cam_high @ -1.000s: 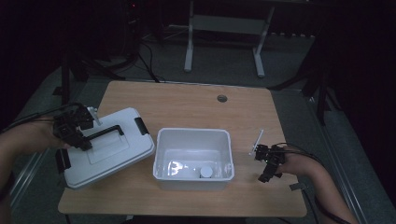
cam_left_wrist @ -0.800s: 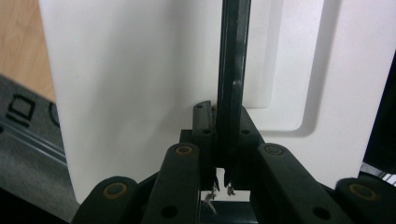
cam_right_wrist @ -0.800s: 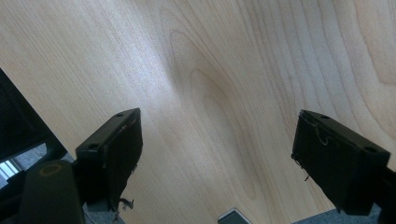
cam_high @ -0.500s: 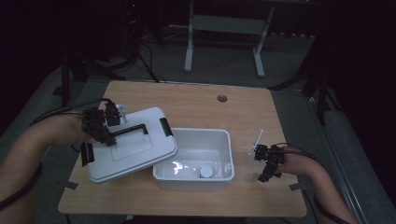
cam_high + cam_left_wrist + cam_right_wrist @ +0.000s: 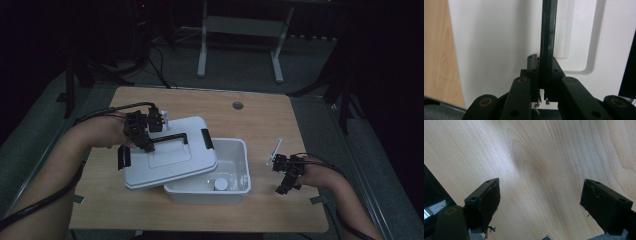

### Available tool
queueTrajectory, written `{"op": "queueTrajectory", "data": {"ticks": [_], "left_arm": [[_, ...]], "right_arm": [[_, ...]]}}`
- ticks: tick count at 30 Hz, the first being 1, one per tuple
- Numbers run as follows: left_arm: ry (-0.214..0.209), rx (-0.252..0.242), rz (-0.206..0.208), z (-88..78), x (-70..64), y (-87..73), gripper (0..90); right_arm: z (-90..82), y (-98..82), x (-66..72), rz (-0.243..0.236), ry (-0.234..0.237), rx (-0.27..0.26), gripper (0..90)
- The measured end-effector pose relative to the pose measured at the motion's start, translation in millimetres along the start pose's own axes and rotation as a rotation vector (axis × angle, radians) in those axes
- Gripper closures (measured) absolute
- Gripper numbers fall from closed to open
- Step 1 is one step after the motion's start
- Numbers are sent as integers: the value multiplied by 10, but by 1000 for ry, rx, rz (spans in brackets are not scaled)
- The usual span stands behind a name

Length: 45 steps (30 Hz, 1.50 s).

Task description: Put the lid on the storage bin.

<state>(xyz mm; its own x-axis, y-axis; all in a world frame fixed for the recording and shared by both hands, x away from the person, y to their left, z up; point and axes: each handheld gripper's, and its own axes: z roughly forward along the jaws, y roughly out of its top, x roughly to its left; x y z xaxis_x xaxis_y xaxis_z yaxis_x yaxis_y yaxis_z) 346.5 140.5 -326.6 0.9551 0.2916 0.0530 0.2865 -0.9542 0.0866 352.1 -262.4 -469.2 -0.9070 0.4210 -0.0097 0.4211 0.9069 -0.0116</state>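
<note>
L gripper point(image 5: 543, 98): jaws clamped tight on the black handle point(image 5: 547, 37) of the white lid point(image 5: 499, 45). In high view the lid point(image 5: 172, 157) sits tilted, its right part overlapping the left side of the open white bin point(image 5: 235, 187); small round obj point(image 5: 220, 184) inside the bin. R gripper point(image 5: 541, 207): jaws wide apart, nothing betw them, over bare wood table point(image 5: 549, 157), just right of bin.

Dim lab, equipment stands point(image 5: 239, 45) (cables point(image 5: 155, 60))
</note>
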Motion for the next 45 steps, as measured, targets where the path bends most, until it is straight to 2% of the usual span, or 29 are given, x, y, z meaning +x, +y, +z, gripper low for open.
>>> {"op": "queueTrajectory", "data": {"ticks": [2,7,12,15,18,21,27,33,39,45], "left_arm": [[-12,-3,15,-1,-12,80,836],[-11,-11,46,23,-57,298,836],[-22,-8,98,85,-113,492,836],[-24,0,118,115,-141,554,836],[-25,5,146,176,-177,683,836],[-38,-8,174,201,-211,772,836],[-33,-2,192,249,-240,918,836],[-44,-2,212,309,-245,1009,835],[-85,0,197,384,-183,999,835],[-73,7,202,390,-185,984,835]], "right_arm": [[2,-6,0,-2,1,0,158],[18,-22,-5,-1,2,2,158],[25,-32,-10,1,4,-2,158],[26,-34,-11,1,5,-2,158],[29,-37,-9,-5,3,1,158],[34,-44,-8,-2,4,1,158],[58,-51,-9,1,8,8,158],[57,-53,-2,-2,8,12,158],[51,-52,1,-6,6,11,158],[79,-61,-8,-4,9,19,158]]}}
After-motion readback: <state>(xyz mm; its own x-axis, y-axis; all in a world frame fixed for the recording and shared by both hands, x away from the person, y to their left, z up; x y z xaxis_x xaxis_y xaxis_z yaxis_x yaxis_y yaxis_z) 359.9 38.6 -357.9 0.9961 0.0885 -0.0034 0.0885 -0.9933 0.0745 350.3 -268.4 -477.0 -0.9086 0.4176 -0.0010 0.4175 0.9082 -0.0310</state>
